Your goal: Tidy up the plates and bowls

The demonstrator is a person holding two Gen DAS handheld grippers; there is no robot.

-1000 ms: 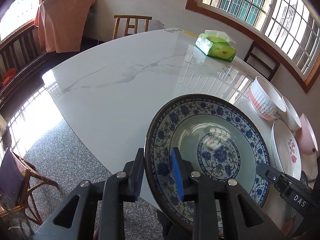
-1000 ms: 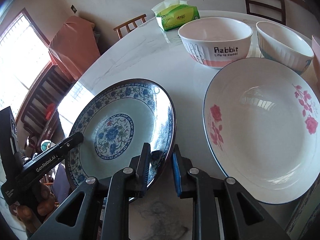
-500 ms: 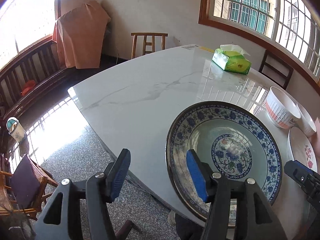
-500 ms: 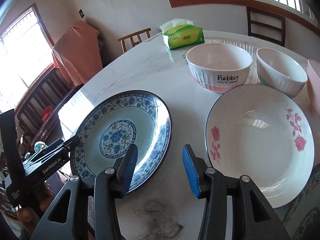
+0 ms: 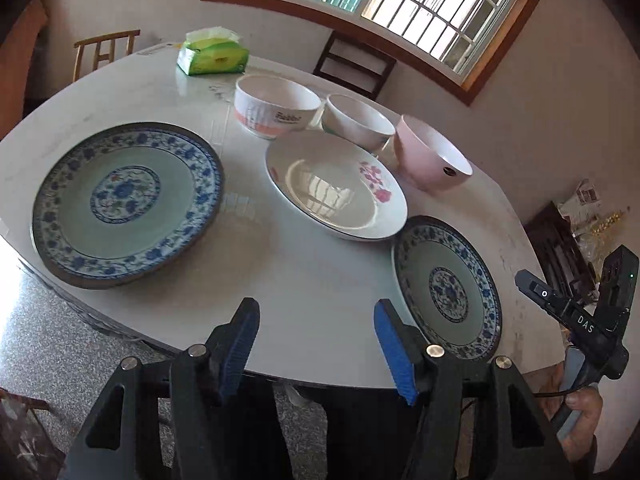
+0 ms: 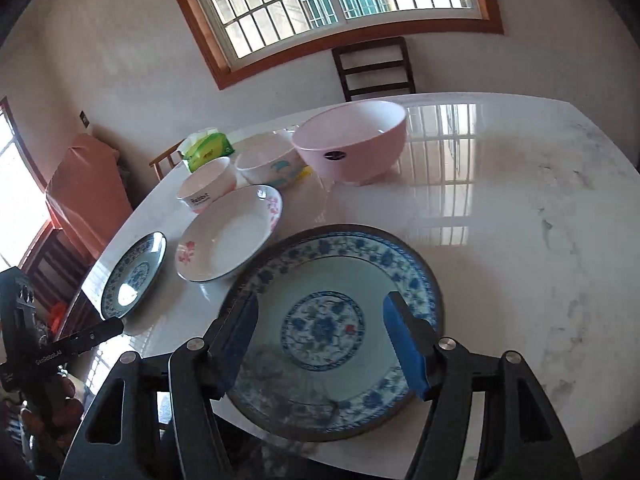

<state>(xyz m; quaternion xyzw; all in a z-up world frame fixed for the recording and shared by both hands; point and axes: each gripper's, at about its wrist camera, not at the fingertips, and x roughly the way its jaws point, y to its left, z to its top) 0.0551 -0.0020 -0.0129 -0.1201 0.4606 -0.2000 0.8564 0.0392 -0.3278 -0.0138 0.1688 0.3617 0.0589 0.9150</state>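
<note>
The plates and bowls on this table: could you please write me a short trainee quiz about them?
1. True or false: the white plate with pink flowers is stacked on a blue-patterned plate.
2. How many bowls stand on the table?
3. Which is shut: A left gripper, B right gripper, C neither?

Key: 1 false, it lies on the table between the two blue-patterned plates; 2 three; 3 C, both are open and hold nothing.
</note>
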